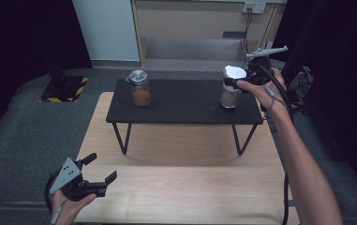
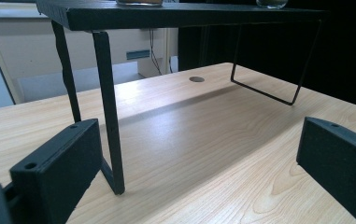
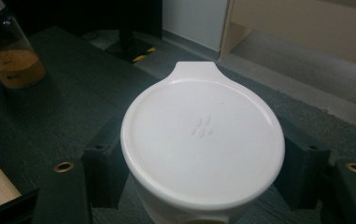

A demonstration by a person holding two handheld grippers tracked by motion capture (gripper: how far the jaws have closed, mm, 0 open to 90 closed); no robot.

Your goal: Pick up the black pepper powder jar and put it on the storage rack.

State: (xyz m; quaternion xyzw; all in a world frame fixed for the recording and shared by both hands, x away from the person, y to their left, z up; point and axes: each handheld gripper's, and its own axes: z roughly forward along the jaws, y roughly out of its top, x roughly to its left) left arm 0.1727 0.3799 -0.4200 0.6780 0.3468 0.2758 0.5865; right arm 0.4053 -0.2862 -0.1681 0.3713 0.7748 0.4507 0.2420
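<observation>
Jar (image 1: 230, 96) w/ white lid (image 3: 202, 140): glass, fragile, slick; lid light, stiff. Right tool (image 3: 202, 163) brackets lid rim, contact unclear; best hold at rim sides. Left tool (image 2: 199, 172) open, empty.

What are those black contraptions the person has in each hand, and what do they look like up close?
They are hand-held tongs. The left tongs are black, with two flat, blocky jaws and a grey three-cornered plate dotted with small holes on top. The right tongs are black too, carry a grey plate, and trail a dark cable along the forearm. Brass-coloured screw inserts sit at the jaw bases. Both forearms are bare, with no sleeves.
</observation>
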